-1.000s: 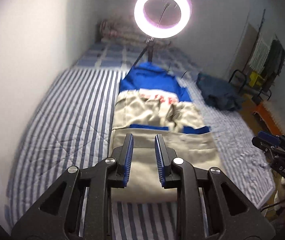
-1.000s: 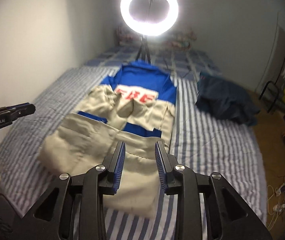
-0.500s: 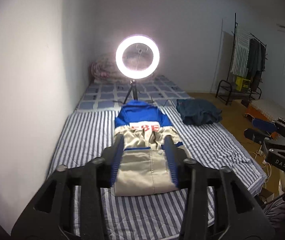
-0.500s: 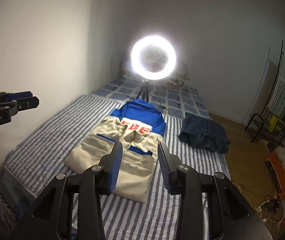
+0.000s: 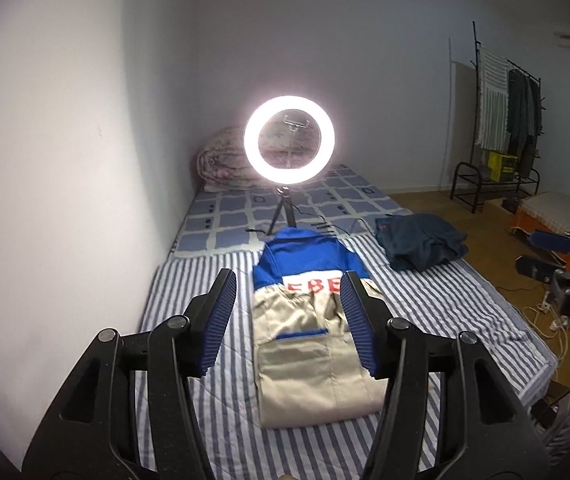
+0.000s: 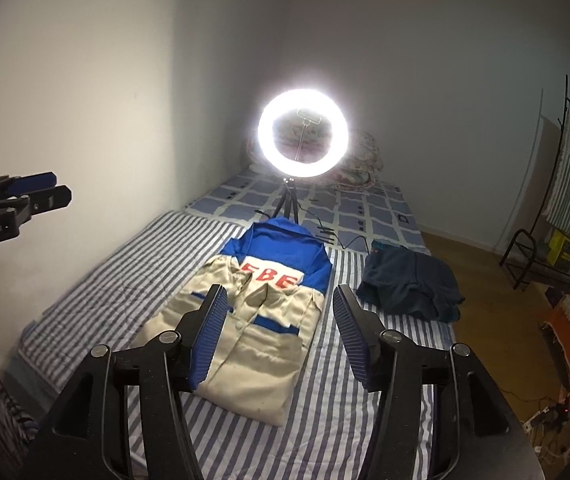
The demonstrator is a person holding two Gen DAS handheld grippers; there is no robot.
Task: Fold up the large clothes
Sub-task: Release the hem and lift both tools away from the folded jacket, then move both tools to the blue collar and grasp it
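A beige and blue work jacket [image 5: 309, 360] with red letters lies folded lengthwise on the striped bed [image 5: 189, 300]. It shows in the right wrist view as well, the jacket [image 6: 253, 360] lying flat on the bed [image 6: 357, 420]. My left gripper [image 5: 287, 280] hangs in the air well above the jacket's near end, its jaws opening with nothing between them. My right gripper [image 6: 277, 292] is likewise raised over the jacket, jaws opening and empty. Each gripper shows at the edge of the other's view: the right gripper [image 5: 553, 248] and the left gripper [image 6: 25, 196].
A lit ring light [image 5: 289, 140] on a tripod stands on the bed behind the jacket's collar. A dark blue garment pile [image 5: 421, 240] lies to the right of it. A rolled quilt [image 5: 221, 160] sits at the far wall. A clothes rack [image 5: 501, 120] stands at the right.
Both grippers have risen and drawn back from the jacket's near edge, and their jaws have widened. The jacket stays folded on the bed.
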